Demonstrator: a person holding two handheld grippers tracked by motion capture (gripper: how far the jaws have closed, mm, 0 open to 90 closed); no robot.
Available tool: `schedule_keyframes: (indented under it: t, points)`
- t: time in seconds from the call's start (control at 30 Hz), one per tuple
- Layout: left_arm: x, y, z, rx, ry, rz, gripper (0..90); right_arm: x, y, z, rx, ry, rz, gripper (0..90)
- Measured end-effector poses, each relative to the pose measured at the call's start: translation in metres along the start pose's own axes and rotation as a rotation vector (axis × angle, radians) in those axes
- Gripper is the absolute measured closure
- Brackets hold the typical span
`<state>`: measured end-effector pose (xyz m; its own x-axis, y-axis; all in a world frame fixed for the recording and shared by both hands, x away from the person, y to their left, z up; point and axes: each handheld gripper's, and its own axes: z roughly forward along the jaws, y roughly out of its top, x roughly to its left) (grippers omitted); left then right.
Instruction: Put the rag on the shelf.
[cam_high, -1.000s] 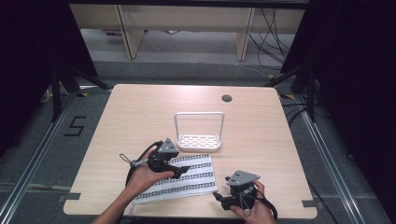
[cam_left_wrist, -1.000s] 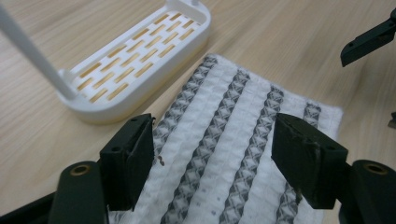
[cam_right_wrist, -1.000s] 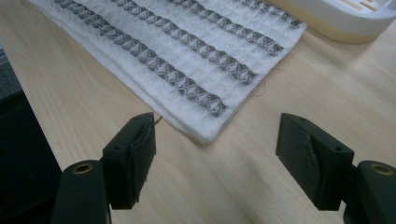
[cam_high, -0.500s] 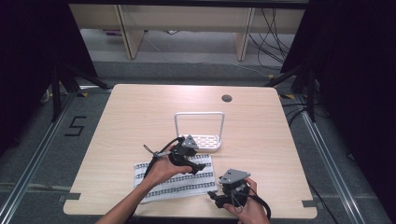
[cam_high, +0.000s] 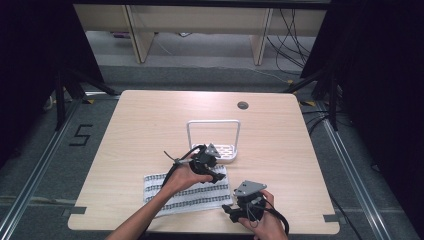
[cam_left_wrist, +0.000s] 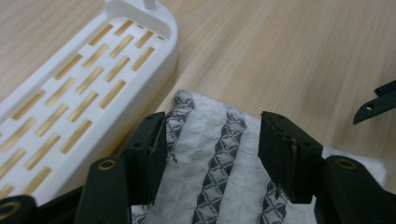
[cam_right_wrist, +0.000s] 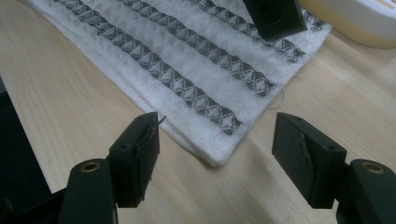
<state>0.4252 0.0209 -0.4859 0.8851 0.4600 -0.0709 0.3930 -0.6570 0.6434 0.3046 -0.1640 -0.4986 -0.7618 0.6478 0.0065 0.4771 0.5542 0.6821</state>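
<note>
- white woven cloth with grey patterned stripes, the towel (cam_high: 187, 187) lies flat on the near part of the tabletop (cam_high: 150, 120), its far right corner just beside the white slotted rack (cam_high: 214, 142).
- the left gripper (cam_left_wrist: 212, 149) sits low over that far right corner; its jaws straddle the cloth there and have just been closing in, yet they stand half open with the pads not pressing the fabric.
- the right gripper (cam_right_wrist: 215, 149) waits at the towel's near right corner, jaws wide with nothing between them; the corner lies just ahead of the gap, on bare wood.
- judging by the quilted weave and the thick soft edge, the towel is light, limp and a little grippy; it should drape and fold as soon as it is lifted, and it cannot be pushed like a stiff sheet.
- the edge looks doubled at the near right corner, so a pinch there must catch every layer or only the top one comes up.
- the best holds look to be the two right corners, each pinched from the edge inward, so the cloth hangs evenly between the hands.
- a risk: the left jaws are close to the rack and could nudge it while scooping under the corner.
</note>
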Motion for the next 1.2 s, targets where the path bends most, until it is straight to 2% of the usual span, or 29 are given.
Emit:
schedule_keyframes:
  t: [0.03,0.07,0.13,0.17,0.27,0.33,0.37,0.4,0.47,0.53,0.67,0.73,0.77,0.87,0.9,0.93,0.97,1.0,1.03,1.1,1.2]
  points:
    - [0.001,0.001,0.002,0.017,-0.005,0.012,42.1,0.0,0.001,0.0,0.01,0.004,0.0,33.4]
    - [-0.001,0.001,0.004,0.012,0.003,-0.008,42.1,0.0,0.001,0.0,0.01,0.004,0.0,33.4]
    - [0.002,0.001,0.007,0.021,0.002,-0.009,41.9,0.0,0.001,0.002,0.007,-0.002,0.0,33.8]
    - [0.005,0.001,0.009,0.022,-0.001,-0.013,42.4,0.0,0.002,0.002,0.028,0.002,0.0,34.4]
    - [0.005,0.001,0.011,0.035,-0.004,-0.006,42.8,-0.002,0.002,0.005,0.021,0.001,-0.014,34.8]
    - [0.004,0.002,0.012,0.035,0.001,-0.005,42.7,-0.002,0.003,0.005,0.029,0.003,-0.013,35.0]
    - [0.004,0.002,0.013,0.023,0.001,-0.02,42.7,-0.002,0.004,0.005,0.038,0.005,-0.013,35.5]
    - [0.006,0.003,0.012,0.035,0.0,0.0,42.7,-0.002,0.004,0.005,0.038,0.005,-0.013,35.5]
    - [0.007,0.005,0.012,0.03,0.005,-0.006,42.8,-0.001,0.003,0.008,0.023,0.001,-0.013,35.9]
    - [0.008,0.007,0.013,0.034,0.003,-0.008,43.4,0.0,0.004,0.008,0.04,0.005,-0.018,36.0]
    - [0.008,0.007,0.016,0.042,-0.002,-0.01,44.3,0.001,0.004,0.01,0.026,0.001,-0.022,36.3]
    - [0.009,0.007,0.018,0.032,-0.007,-0.022,45.4,0.001,0.004,0.011,0.031,-0.001,-0.018,36.6]
    - [0.01,0.007,0.018,0.032,-0.009,-0.029,45.4,0.003,0.003,0.011,0.037,0.002,0.003,36.7]
    - [0.01,0.007,0.019,0.032,-0.009,-0.04,46.8,-0.001,0.004,0.011,0.046,0.004,-0.008,37.3]
    - [0.011,0.008,0.02,0.04,-0.014,-0.025,47.5,-0.002,0.005,0.011,0.045,-0.001,-0.003,37.5]
    - [0.01,0.008,0.02,0.045,-0.012,-0.022,48.2,-0.002,0.004,0.013,0.031,-0.006,0.0,37.8]
    - [0.01,0.008,0.021,0.047,-0.014,-0.027,48.4,-0.003,0.005,0.012,0.045,0.001,0.0,38.0]
    - [0.01,0.008,0.022,0.05,-0.01,-0.024,48.9,-0.001,0.004,0.015,0.035,-0.002,0.019,38.6]
    - [0.01,0.008,0.022,0.049,-0.011,-0.022,50.3,-0.003,0.005,0.016,0.04,0.002,0.0,39.8]
    - [0.01,0.008,0.022,0.05,-0.013,-0.02,52.0,-0.003,0.005,0.016,0.044,0.014,0.016,41.7]
    - [0.011,0.009,0.022,0.051,-0.011,-0.01,54.0,-0.003,0.005,0.016,0.043,0.015,0.013,44.4]
